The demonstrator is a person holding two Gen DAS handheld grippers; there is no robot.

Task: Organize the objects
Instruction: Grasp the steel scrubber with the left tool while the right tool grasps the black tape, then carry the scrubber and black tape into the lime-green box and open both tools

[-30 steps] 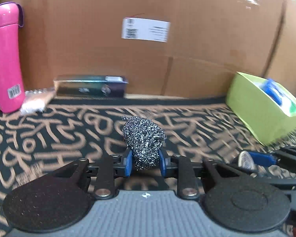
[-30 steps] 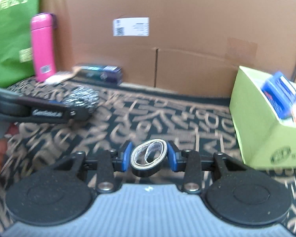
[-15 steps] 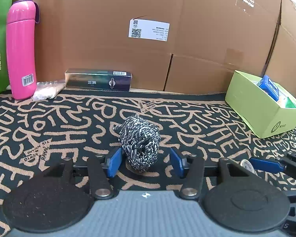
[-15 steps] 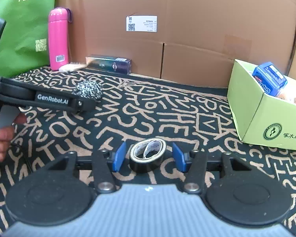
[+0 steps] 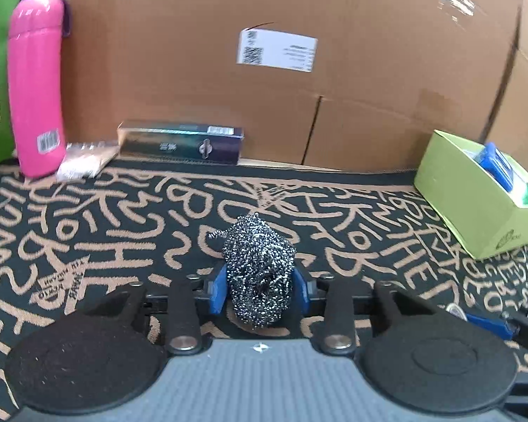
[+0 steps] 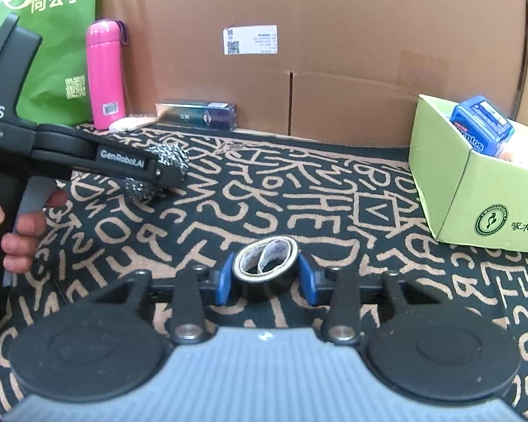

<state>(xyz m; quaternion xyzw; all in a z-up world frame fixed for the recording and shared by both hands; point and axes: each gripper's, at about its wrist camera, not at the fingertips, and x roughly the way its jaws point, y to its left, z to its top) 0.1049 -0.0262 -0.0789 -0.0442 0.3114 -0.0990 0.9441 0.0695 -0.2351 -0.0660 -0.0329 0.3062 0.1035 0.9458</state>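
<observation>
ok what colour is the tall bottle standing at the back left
Bright pink bottle, with a white barcode sticker near its base; clearest in the right wrist view.

My left gripper (image 5: 258, 290) points forward and down; its jaws have just been closing and the blue pads press the steel wool ball (image 5: 258, 269) on both sides. My right gripper (image 6: 266, 279) has also just been closing, its pads apparently touching the tape roll (image 6: 265, 269). My left hand (image 6: 8, 232) wraps the handle.

Both tongs just closed again onto scourer (image 5: 258, 274) and tape (image 6: 265, 265).
</observation>
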